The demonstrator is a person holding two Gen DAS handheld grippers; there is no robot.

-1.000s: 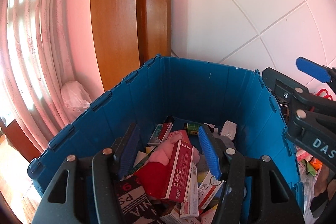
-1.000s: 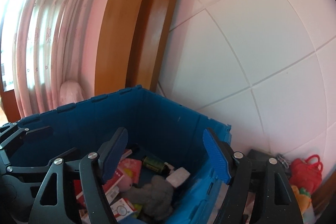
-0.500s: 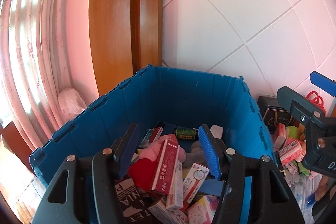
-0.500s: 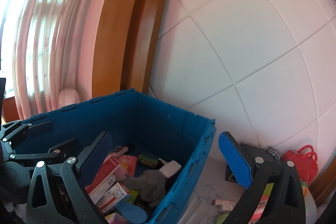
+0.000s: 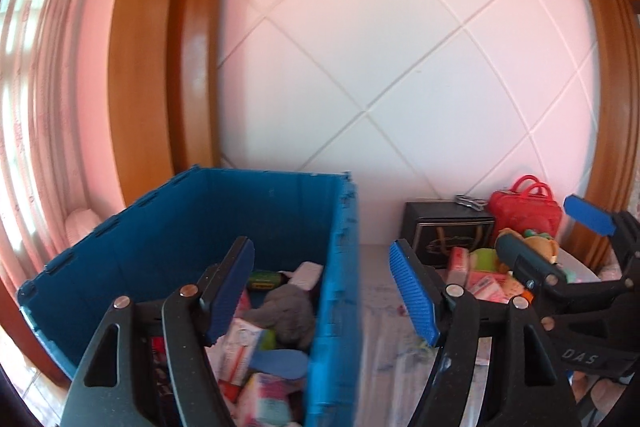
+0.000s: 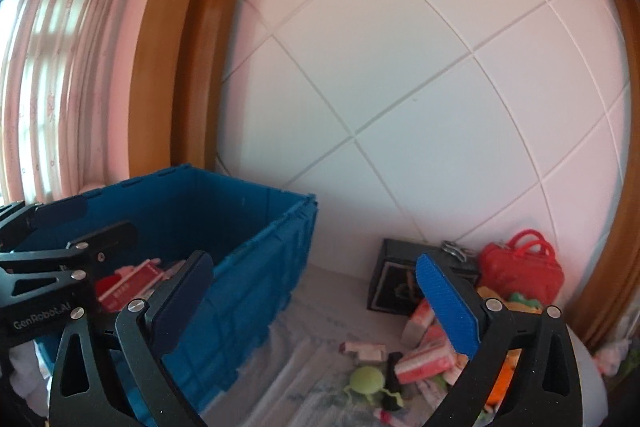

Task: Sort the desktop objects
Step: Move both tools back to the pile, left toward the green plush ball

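At far left stood the blue crate point(image 5: 192, 227), holding medicine boxes point(image 5: 240, 347) and a grey plush toy point(image 5: 288, 311). The left gripper point(image 5: 324, 291) hung spread wide and empty, its fingers straddling the crate's right wall. Further right, on the pale tablecloth point(image 6: 312, 343), the right gripper point(image 6: 316, 307) was likewise released, nothing in it. Beyond it lay a heap of pink boxes point(image 6: 424, 355), a black box point(image 6: 392, 287) and a red bag point(image 6: 520, 271) against the tiled wall
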